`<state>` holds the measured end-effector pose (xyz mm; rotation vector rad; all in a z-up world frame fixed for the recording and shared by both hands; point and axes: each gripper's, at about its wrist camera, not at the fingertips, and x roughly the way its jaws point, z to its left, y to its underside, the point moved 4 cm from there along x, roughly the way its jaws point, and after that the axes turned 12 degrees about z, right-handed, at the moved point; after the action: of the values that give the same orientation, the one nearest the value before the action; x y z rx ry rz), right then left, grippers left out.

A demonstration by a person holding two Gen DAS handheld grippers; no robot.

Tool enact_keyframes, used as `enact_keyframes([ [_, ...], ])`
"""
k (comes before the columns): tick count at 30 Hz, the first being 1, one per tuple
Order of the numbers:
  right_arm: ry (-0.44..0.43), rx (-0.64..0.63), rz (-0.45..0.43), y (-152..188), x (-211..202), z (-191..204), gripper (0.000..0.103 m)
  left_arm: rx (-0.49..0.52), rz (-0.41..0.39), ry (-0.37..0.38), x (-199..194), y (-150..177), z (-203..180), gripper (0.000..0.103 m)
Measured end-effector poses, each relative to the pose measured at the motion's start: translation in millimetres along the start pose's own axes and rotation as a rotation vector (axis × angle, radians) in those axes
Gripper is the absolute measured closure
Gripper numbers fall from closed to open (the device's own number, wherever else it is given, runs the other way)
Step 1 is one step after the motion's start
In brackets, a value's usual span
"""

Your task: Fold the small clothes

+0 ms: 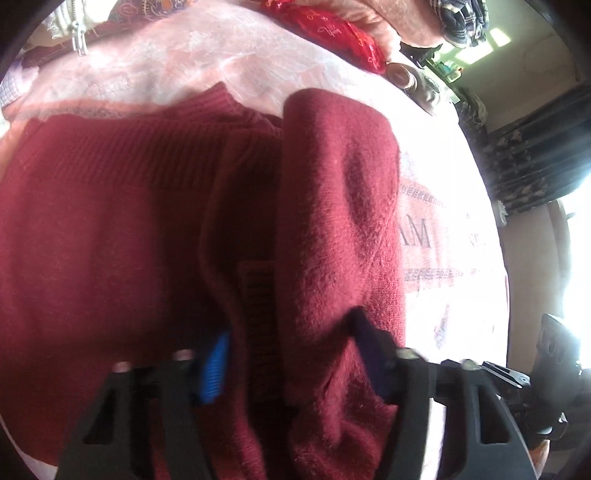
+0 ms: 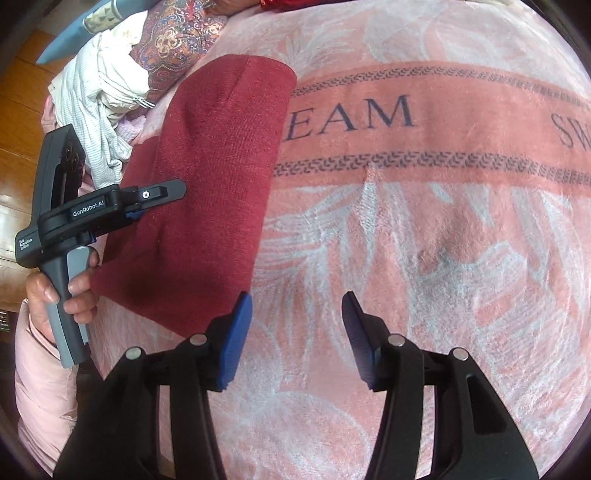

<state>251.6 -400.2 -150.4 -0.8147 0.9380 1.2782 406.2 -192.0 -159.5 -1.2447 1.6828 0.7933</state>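
Note:
A dark red knit sweater (image 1: 110,221) lies on a pink blanket (image 2: 424,258), one side folded over the middle as a thick flap (image 1: 332,184). My left gripper (image 1: 291,328) is shut on this folded part. Red cloth fills the gap between its blue pads (image 1: 214,365) and bulges around them. In the right wrist view the sweater (image 2: 221,166) lies at the left, with the left gripper (image 2: 157,203) over it, held by a hand (image 2: 44,295). My right gripper (image 2: 295,299) hangs open over bare blanket, its left pad (image 2: 236,339) just beside the sweater's edge.
A white striped garment with a zipper (image 2: 99,92) and a paisley cushion (image 2: 177,37) are piled at the blanket's far left. A shiny red item (image 1: 332,33) lies beyond the sweater. Wooden floor (image 2: 18,110) shows past the bed's edge.

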Motion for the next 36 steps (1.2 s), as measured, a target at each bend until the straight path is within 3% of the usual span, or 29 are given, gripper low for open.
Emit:
enact_keyframes([
  [4,-0.001,0.014,0.005,0.4,4.6,-1.9,0.052,0.006,-0.045,0.03,-10.5,6.0,3.2,0.072],
  [7,0.0,0.017,0.016,1.0,9.3,0.1,0.053,0.011,-0.075,0.04,-19.4,11.9,4.7,0.075],
  [14,0.01,0.005,0.022,2.8,12.1,13.6,0.053,0.026,-0.116,0.073,-43.3,21.4,10.7,0.077],
  [20,0.009,-0.024,0.023,0.6,14.7,30.2,0.053,0.048,-0.123,0.051,-63.3,22.6,19.2,0.077],
  [22,0.005,-0.036,0.027,-0.4,17.4,37.1,0.053,0.046,-0.128,0.044,-71.2,22.6,26.3,0.082],
  [36,-0.009,-0.087,0.049,-6.7,33.9,63.9,0.053,-0.003,-0.195,0.016,-125.0,40.2,93.4,0.084],
])
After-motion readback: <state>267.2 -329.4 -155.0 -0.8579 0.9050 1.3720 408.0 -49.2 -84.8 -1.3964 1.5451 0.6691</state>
